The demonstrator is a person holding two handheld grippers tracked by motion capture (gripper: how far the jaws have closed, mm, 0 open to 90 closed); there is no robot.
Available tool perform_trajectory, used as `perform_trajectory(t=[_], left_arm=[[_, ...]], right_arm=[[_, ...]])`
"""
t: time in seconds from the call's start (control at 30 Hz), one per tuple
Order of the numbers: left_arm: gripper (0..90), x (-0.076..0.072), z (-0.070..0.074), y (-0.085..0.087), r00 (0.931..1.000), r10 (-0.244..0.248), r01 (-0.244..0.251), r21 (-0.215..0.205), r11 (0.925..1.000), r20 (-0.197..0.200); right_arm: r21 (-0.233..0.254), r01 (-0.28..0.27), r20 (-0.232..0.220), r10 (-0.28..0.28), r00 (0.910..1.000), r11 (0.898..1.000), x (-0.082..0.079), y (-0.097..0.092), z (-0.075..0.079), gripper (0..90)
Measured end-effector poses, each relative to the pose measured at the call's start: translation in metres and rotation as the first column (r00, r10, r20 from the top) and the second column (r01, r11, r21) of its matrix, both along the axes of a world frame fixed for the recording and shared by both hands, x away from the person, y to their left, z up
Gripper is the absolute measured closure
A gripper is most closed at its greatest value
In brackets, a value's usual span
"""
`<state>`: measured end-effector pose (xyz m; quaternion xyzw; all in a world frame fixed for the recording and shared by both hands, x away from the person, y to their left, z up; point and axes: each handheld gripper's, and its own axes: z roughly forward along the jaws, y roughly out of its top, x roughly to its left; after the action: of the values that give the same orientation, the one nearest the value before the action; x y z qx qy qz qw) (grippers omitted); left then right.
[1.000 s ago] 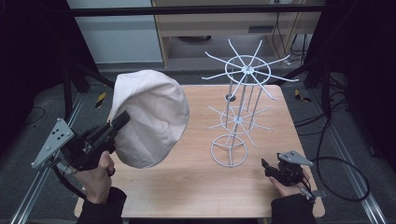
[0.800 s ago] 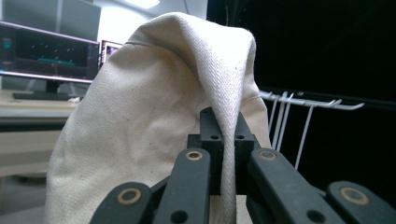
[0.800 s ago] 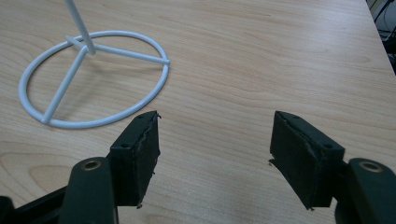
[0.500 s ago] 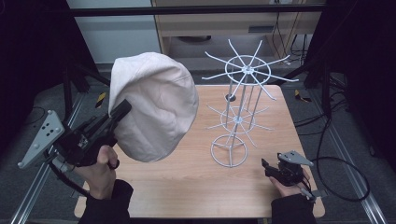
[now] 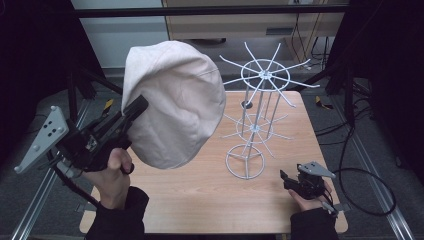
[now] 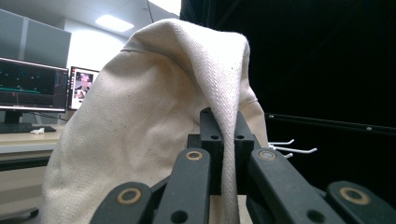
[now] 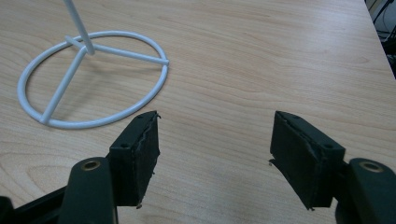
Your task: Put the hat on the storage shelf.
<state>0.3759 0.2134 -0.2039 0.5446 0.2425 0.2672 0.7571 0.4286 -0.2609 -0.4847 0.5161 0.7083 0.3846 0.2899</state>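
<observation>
High view shows the left gripper (image 5: 134,111) clamped on the edge of a cream cotton cap (image 5: 175,102), held aloft left of the white wire hat rack (image 5: 255,107); the carry step, I judge; next, it needs lowering onto an upper prong; the right gripper (image 7: 215,156) rests wide and empty on the wooden table (image 5: 200,195)

A cream cap (image 5: 175,105) of coarse, matt woven cloth, a rack (image 5: 255,125) of smooth, glossy white-coated wire and a table (image 5: 200,195) of pale, matt wood grain, with matt black pads (image 7: 140,154) rough at the edges.
</observation>
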Motion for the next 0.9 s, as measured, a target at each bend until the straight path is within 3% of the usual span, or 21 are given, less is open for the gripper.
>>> perform_trajectory(t=[0.53, 0.9], left_arm=[[88.1, 0.031, -0.003, -0.039, 0.9976, -0.06, 0.061, 0.029, 0.9977, -0.036], [88.0, 0.05, -0.022, -0.035, 0.9906, -0.07, 0.074, 0.027, 0.9969, -0.117]], right_arm=[[0.005, -0.006, -0.002, 0.006, 1.0, 1.0, 0.0, 0.0, 0.0, 32.9], [-0.004, -0.01, 0.003, 0.01, 0.9999, 1.0, 0.001, 0.0, 0.0, 32.9]])
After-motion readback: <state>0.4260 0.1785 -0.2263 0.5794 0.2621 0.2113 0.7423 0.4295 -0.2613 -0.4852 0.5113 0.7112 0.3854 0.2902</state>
